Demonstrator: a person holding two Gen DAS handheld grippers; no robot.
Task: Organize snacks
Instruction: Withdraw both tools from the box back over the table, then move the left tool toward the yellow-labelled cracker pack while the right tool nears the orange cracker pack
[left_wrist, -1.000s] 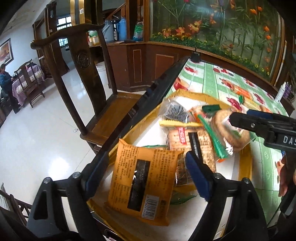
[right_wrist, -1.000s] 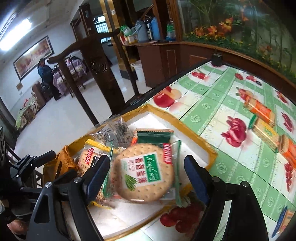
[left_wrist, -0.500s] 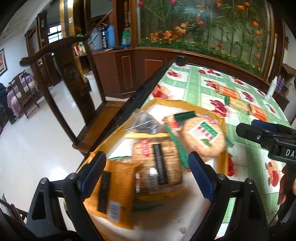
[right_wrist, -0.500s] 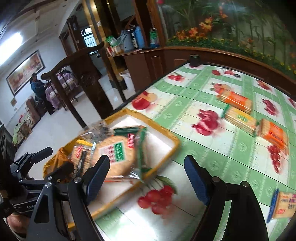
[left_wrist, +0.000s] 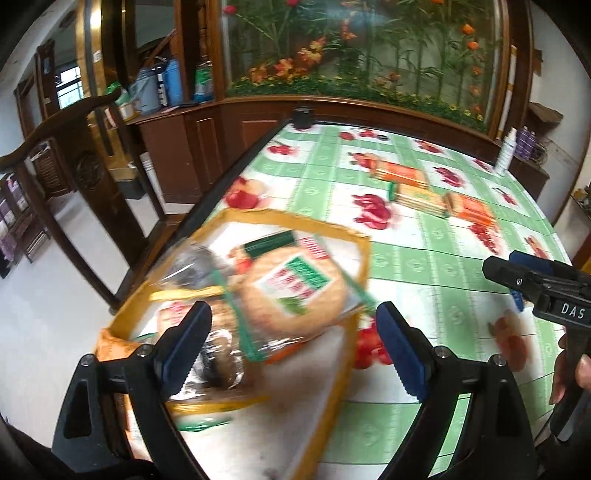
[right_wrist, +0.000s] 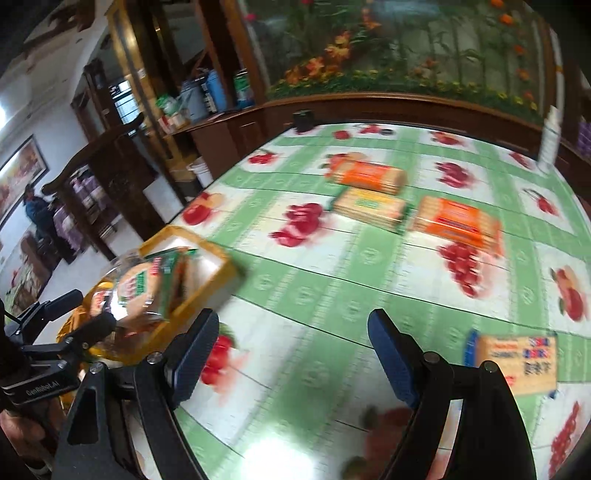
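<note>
Desk: covered by a green and white checked cloth (right_wrist: 332, 295) printed with red fruit; its dark edge runs along the left side, next to the floor.
Tray: a yellow-rimmed tray (left_wrist: 360, 254) with a white base sits at the near left corner of the desk; in the right wrist view it shows at the far left (right_wrist: 221, 275).
Snacks in tray: a round cracker pack (left_wrist: 295, 291) with a green and red label lies on top of a heap of clear and orange wrappers; the rest of the heap is blurred.
Snacks on cloth: three oblong packs lie close together toward the far side, well apart from the tray: an orange one (right_wrist: 365, 175), a yellow and green one (right_wrist: 369, 206) just in front of it, and a second orange one (right_wrist: 456, 221) to the right. A pale box with a blue end (right_wrist: 517, 363) lies alone near the right claw.
Left claw: (left_wrist: 291, 343) released, its jaws having just been widening, nothing between the blue pads; it hangs over the tray's near end.
Right claw: (right_wrist: 291, 354) released and empty, over bare cloth to the right of the tray.
Room: a dark wooden chair (left_wrist: 74, 155) stands by the desk's left edge on a pale shiny floor (left_wrist: 48, 325). A wooden counter with bottles and a flowered panel (left_wrist: 369, 48) back the desk. A seated person (right_wrist: 37, 210) is far off at the left.
</note>
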